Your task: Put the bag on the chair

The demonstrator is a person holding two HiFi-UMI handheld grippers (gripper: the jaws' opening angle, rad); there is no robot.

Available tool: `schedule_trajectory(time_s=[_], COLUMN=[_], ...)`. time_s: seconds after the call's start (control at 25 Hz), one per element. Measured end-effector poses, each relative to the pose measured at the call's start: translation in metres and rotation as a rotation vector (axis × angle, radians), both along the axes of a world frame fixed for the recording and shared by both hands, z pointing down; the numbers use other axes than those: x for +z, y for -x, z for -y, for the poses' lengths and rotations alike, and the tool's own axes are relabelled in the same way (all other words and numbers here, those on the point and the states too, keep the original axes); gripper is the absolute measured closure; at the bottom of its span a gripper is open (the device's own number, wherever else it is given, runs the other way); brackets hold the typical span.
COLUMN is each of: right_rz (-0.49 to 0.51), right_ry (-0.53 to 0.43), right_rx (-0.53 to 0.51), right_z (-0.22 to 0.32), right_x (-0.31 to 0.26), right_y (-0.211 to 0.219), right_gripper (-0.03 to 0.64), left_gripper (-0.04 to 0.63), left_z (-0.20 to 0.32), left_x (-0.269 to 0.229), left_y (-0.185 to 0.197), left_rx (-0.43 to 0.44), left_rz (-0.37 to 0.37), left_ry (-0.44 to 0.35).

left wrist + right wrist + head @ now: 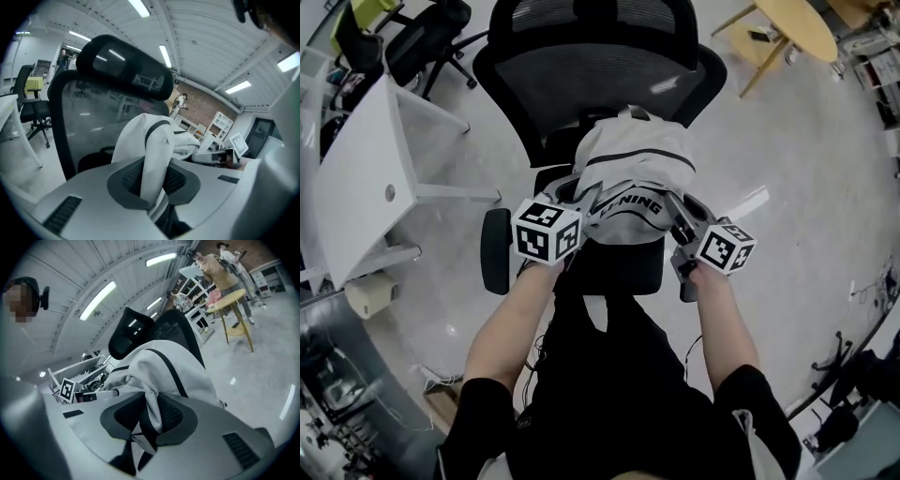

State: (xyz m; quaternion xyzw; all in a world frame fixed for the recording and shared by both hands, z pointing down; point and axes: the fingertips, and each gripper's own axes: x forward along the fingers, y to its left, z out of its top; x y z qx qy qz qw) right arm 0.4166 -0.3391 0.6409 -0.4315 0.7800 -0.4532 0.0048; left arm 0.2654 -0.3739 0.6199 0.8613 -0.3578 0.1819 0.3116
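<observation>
A light grey bag with black trim and lettering lies on the seat of a black mesh office chair, leaning toward the backrest. My left gripper is at the bag's left front corner. In the left gripper view a loose fold of the bag stands between the pads of the left gripper, which stand slightly apart around it. My right gripper is at the bag's right front corner. The right gripper pinches a gathered fold of the bag.
A white desk stands left of the chair, with other office chairs behind it. A round wooden table is at the far right. The chair's left armrest sits beside my left hand. People stand far off.
</observation>
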Motion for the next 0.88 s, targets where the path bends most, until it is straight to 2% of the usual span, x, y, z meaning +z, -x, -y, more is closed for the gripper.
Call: schedule_trajectory(time_s=[0.08, 0.16, 0.28, 0.36, 0.52, 0.64, 0.88], right_rz=[0.060, 0.102, 0.042, 0.024, 0.017, -0.003, -0.157], right_ry=[0.073, 0.085, 0.065, 0.084, 0.110, 0.129, 0.155], right_rx=[-0.002, -0.020, -0.047, -0.030, 0.013, 0.006, -0.060], right_z=[-0.011, -0.018, -0.017, -0.017, -0.022, -0.039, -0.084], right_x=[0.022, 0.025, 0.027, 0.030, 0.024, 0.023, 0.022], right_y=[0.006, 0.012, 0.016, 0.016, 0.015, 0.016, 0.034], right_gripper=[0.524, 0.529, 0.529, 0.527, 0.517, 0.512, 0.511], left_gripper=[0.532, 0.537, 0.531, 0.507, 0.460, 0.459, 0.456], left_z=[-0.008, -0.013, -0.016, -0.020, -0.030, -0.048, -0.101], left_x=[0.034, 0.049, 0.054, 0.057, 0.050, 0.049, 0.061], left_y=[0.010, 0.024, 0.035, 0.038, 0.045, 0.054, 0.081], left_rx=[-0.033, -0.074, -0.082, -0.091, -0.110, -0.096, -0.044], left_rz=[0.040, 0.021, -0.018, -0.016, 0.000, 0.017, 0.086], left_ry=[0.089, 0.131, 0.155, 0.191, 0.210, 0.238, 0.300])
